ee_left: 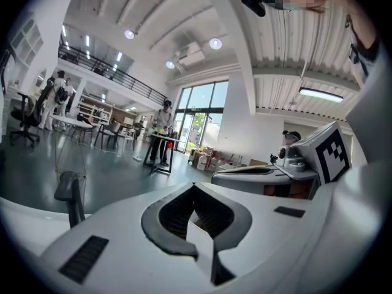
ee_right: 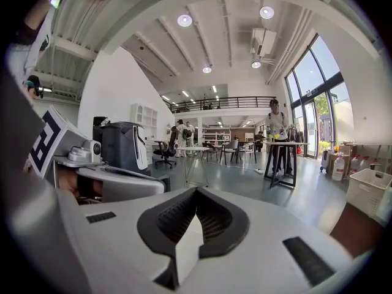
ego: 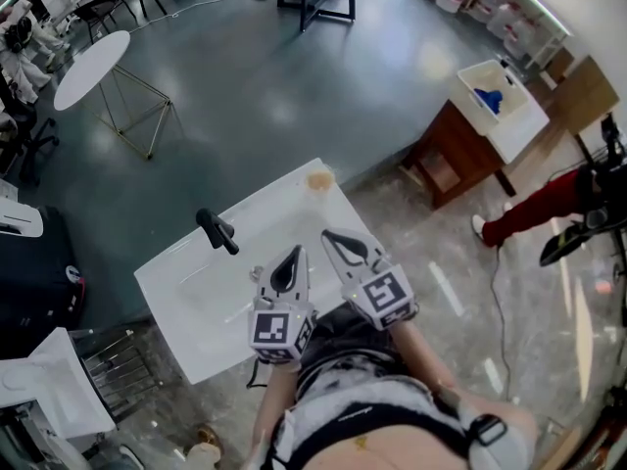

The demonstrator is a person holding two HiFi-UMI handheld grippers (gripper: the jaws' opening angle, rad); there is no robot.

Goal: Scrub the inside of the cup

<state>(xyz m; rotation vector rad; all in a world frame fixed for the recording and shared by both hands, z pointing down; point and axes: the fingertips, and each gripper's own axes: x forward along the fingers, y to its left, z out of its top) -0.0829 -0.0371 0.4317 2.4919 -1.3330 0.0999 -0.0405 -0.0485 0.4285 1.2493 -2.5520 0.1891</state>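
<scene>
Head view: can't confirm a cup. The only candidate is a small tan object (ego: 319, 179) at the far corner of the white rectangular bench (ego: 186, 292), too small to identify. It is well apart from both grippers.

Left gripper (ego: 296, 252) and right gripper (ego: 327, 234) sit side by side over the near half of the bench, pointing away from the person.

Left gripper view: jaws of the left gripper (ee_left: 195, 188) are fully together, nothing between them. Right gripper view: same for the right gripper (ee_right: 196, 192), jaws together and empty.

Black faucet (ego: 217, 231) stands on the bench to the left of the left gripper.

Off to the right, an open white plastic bin (ego: 470, 71) sits on a brown wooden stand (ego: 456, 155), with a blue item (ego: 489, 98) inside.
</scene>
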